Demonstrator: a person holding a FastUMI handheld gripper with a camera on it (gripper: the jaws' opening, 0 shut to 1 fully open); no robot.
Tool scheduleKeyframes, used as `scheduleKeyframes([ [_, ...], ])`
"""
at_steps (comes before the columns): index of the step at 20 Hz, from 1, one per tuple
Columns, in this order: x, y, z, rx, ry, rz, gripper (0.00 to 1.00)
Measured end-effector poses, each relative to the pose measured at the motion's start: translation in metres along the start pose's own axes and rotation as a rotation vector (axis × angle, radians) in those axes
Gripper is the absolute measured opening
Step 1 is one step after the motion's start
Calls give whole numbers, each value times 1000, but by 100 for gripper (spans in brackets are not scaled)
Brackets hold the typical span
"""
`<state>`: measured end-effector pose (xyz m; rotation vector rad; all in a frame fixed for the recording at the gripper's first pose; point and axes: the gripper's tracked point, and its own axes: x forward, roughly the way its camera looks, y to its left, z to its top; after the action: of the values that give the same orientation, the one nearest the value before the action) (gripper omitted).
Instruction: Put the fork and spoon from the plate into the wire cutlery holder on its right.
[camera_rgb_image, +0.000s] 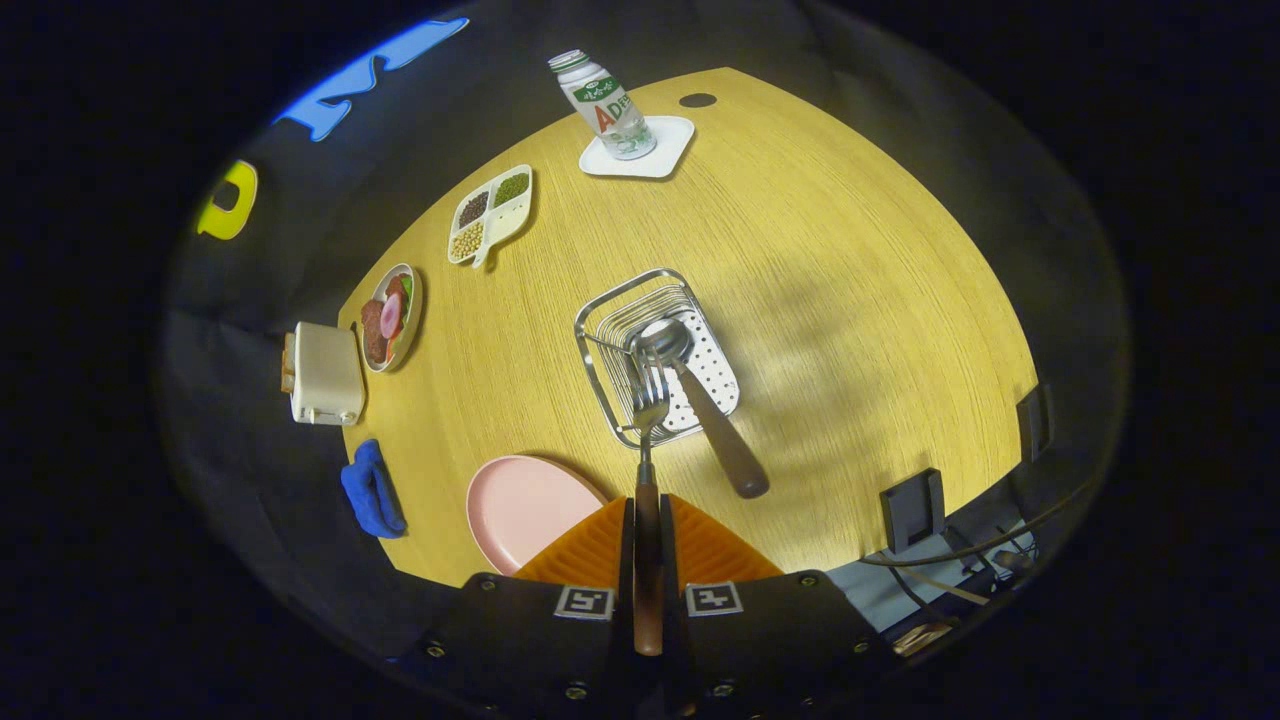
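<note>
Your gripper (647, 545) is clamped on the fork (648, 440): both fingers press on its wooden handle, which runs back between them, and the metal neck and tines reach out ahead. The tines sit over the near rim of the wire cutlery holder (600, 320), just ahead of the fingertips; whether they touch the wire or hang above it cannot be judged from this angle. The spoon (700, 390) is already in the holder, bowl down on the perforated floor, handle leaning out over the near right corner, just beside the fork's head. The plate (520, 510) lies bare to the left of the fingers, close in. Expect the fork to be light and stiff; the smooth wood could slip or swivel under a loose grip, so a hold on the handle well behind the metal neck, as you have it, looks sound. The holder is light wire and likely to slide if the tines catch it. Note the spoon handle: it crowds the fork's path on the right. The spoon's part appears done; the fork's release is outstanding.
</note>
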<state>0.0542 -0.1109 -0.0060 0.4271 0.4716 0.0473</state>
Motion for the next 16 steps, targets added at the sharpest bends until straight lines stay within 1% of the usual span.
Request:
scheduleKeyframes([
  [10, -14, 2, 10, 13, -43, 9, 12],
  [12, -18, 3, 14, 5, -60, 4, 15],
  [15, -26, 4, 17, -9, -78, 5, 15],
  [16, -29, 7, 18, -5, -81, 14, 19],
])
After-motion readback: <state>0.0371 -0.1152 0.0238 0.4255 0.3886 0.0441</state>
